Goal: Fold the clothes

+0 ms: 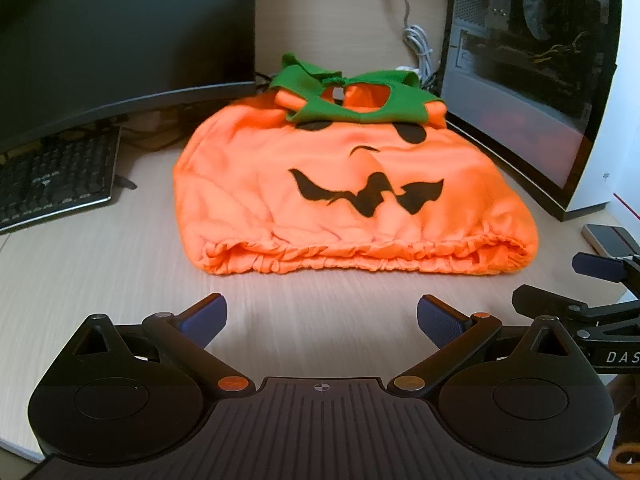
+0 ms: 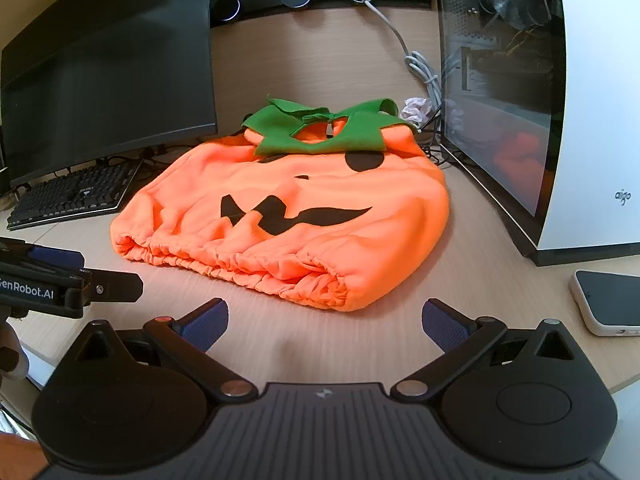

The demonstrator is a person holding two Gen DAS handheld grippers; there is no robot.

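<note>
a strip of bare pale wood-grain desk point(image 1: 320, 300) lies open between the orange pumpkin costume with green collar point(image 1: 352, 196) and both grippers, wide enough to pass. left of the costume the desk is free up to the black keyboard point(image 1: 56, 176) and dark monitor point(image 1: 120, 32). on its right a glass-sided white computer case point(image 2: 520, 100) stands close, with a white-edged phone point(image 2: 608, 300) nearer. grey cables point(image 2: 420, 68) crowd the back.

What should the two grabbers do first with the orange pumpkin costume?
Probably move both forward to its gathered hem. The orange fleece pumpkin costume lies flat and unfolded on the wooden desk; the left gripper and right gripper are open, empty and short of it.
</note>
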